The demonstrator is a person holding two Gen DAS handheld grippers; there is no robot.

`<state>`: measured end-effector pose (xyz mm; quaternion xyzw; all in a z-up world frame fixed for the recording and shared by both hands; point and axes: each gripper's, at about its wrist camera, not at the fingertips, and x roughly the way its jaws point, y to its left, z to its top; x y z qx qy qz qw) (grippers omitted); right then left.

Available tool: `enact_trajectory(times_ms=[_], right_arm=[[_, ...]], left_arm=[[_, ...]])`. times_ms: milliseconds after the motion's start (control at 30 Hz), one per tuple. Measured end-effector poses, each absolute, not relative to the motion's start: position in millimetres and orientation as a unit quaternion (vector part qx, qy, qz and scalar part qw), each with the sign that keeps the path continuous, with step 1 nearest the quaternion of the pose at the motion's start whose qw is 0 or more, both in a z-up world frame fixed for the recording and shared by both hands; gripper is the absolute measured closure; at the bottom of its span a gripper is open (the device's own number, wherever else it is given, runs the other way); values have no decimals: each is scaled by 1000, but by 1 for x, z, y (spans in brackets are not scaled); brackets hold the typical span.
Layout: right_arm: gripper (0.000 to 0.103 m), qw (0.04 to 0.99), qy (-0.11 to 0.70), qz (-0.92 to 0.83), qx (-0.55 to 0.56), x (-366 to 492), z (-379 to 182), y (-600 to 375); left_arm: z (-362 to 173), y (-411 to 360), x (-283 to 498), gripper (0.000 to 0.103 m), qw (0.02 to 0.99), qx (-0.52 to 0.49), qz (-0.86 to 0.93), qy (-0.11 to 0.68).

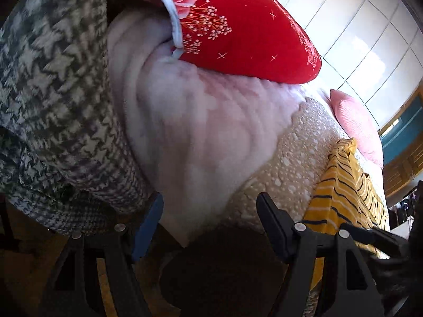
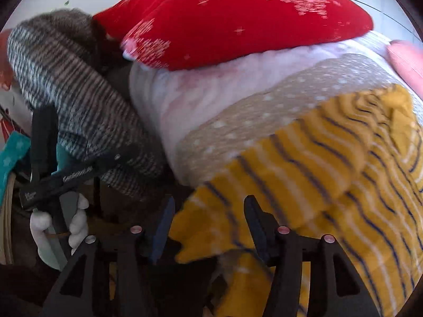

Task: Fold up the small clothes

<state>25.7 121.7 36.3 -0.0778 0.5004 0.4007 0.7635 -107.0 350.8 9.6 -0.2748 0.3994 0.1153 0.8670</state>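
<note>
A yellow garment with dark and white stripes (image 2: pixel 330 163) lies on a beige dotted bedspread (image 2: pixel 264 111). It fills the lower right of the right wrist view, and its edge hangs over the bed's front between my right fingers. My right gripper (image 2: pixel 208 216) is open with nothing gripped, low at that edge. In the left wrist view the same garment (image 1: pixel 341 192) lies to the right. My left gripper (image 1: pixel 208 211) is open and empty, low in front of the bed, left of the garment. It also shows in the right wrist view (image 2: pixel 53 179).
A red flowered pillow (image 1: pixel 238 26) lies on a pale pink blanket (image 1: pixel 190 132) at the back of the bed. A grey houndstooth cloth (image 1: pixel 53 92) is heaped at the left. A pink cushion (image 1: pixel 354 121) lies far right. White wardrobe doors (image 1: pixel 357 26) stand behind.
</note>
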Motion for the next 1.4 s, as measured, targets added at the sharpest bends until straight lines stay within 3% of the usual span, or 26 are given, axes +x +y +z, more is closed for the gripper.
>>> enact_trajectory(times_ms=[167,200,233,267,433,600,667,867,1000,1067,1167,1300,1400], right_arm=[[46,773,523,342,-109,29,3,153],[54,774,526,333,-119,30,0,156],[85,773,528,329,-126,30,-2,158],[98,770,533,330,-123,31,0,156],[98,804,482,336,-87,38,68,106],[98,877,408,253,-20,60,163,-25],[98,894,403,195,1,74,175,-81],[98,892,451,-19,34,140,118,-241],[97,866,479,-142,-20,166,66,-288],[96,872,472,-122,37,155,58,-305],[82,880,449,-98,121,136,58,-327],[80,878,440,-74,175,105,52,-334],[60,862,451,-37,231,75,32,-340]], left_arm=[[8,349,-104,31,866,-275,108,403],[9,348,-104,31,867,-275,105,402],[11,346,-105,31,868,-274,105,402],[13,344,-105,31,869,-272,104,401],[24,330,-100,31,876,-258,88,398],[39,298,-88,31,887,-228,58,398],[45,280,-80,31,891,-212,41,400],[58,218,-54,31,898,-157,-10,410],[55,183,-41,31,893,-132,-37,429],[51,167,-36,31,890,-113,-48,439],[38,150,-27,31,884,-87,-49,456],[17,141,-14,31,869,-92,-51,483],[6,138,-9,31,863,-90,-54,495]])
